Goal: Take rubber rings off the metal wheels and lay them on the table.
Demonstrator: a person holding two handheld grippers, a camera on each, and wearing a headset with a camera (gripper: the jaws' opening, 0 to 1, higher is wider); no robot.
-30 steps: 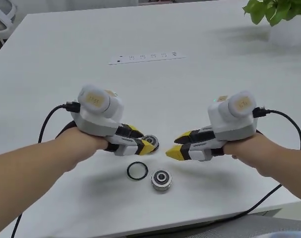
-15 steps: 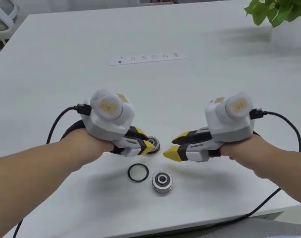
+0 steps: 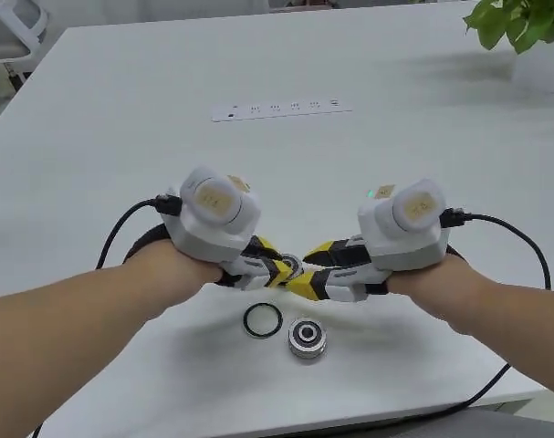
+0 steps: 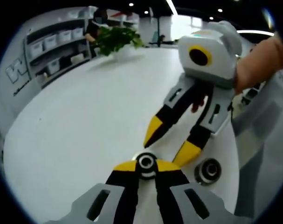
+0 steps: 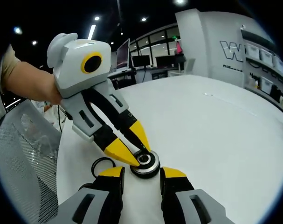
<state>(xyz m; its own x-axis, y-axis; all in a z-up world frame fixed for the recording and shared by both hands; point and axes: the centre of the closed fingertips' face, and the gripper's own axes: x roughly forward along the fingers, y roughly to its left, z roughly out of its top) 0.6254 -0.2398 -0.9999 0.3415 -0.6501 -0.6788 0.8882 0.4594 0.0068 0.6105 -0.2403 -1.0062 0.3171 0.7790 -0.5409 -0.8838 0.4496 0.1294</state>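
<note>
A small metal wheel (image 3: pixel 290 265) with a dark rubber ring around it sits low over the white table, and my left gripper (image 3: pixel 269 270) is shut on it. The left gripper view has that wheel (image 4: pixel 146 163) pinched between the yellow tips. My right gripper (image 3: pixel 306 279) stands open with its tips on either side of the same wheel (image 5: pixel 146 163), which lies just ahead of them. A loose black ring (image 3: pixel 262 320) lies flat on the table nearer me, beside a bare wheel (image 3: pixel 307 335).
A white power strip (image 3: pixel 282 109) lies at mid-table. A potted plant (image 3: pixel 518 20) stands at the far right corner. Black cables (image 3: pixel 496 228) trail from both grippers. The table's front edge (image 3: pixel 350 422) runs close behind the bare wheel.
Both grippers have drawn together. The right gripper moved left until its open tips reached the wheel held by the left gripper. The ring and bare wheel stayed put.
</note>
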